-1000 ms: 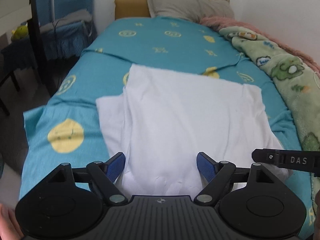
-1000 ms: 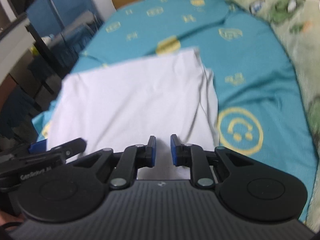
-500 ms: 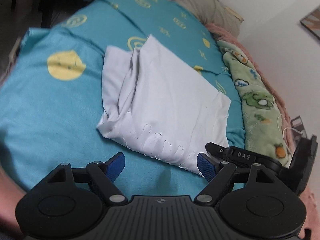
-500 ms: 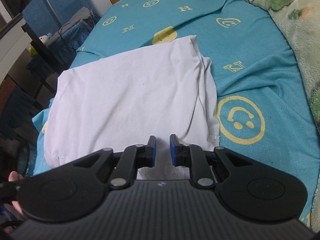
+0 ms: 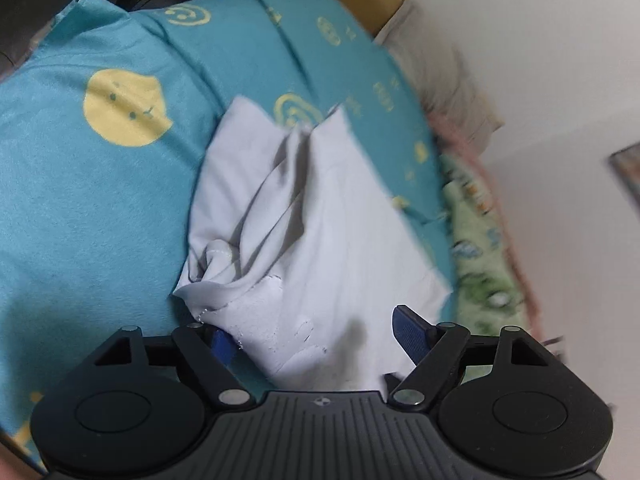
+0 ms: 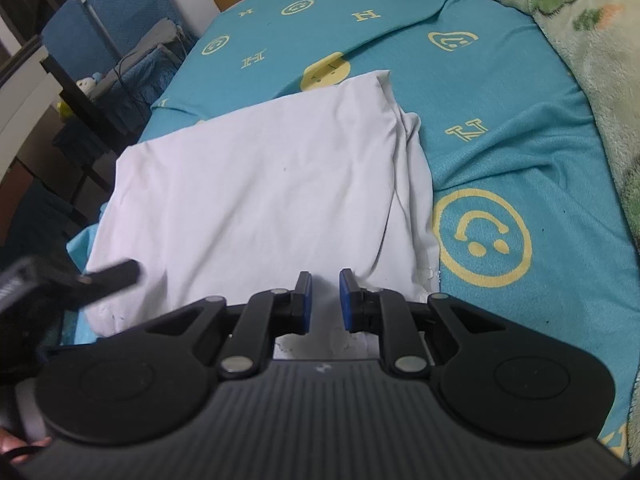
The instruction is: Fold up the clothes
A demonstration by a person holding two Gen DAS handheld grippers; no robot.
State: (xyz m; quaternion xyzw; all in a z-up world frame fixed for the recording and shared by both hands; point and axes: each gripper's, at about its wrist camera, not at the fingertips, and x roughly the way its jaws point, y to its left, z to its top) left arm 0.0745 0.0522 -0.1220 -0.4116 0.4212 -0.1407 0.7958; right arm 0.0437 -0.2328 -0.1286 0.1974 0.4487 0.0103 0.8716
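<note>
left tongs [image 5: 312, 334] gape wide, straddling the near hem of the white shirt [image 5: 320, 208], not pinching yet. right tongs [image 6: 323, 304] are nearly closed, seemingly nipping the same hem. shirt stretches away across the bed [image 6: 520, 92], so left is nearer the bunched corner.

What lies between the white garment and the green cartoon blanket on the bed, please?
Only bare teal smiley-print bedsheet separates the white garment from the green cartoon blanket; the right wrist view shows it.
</note>
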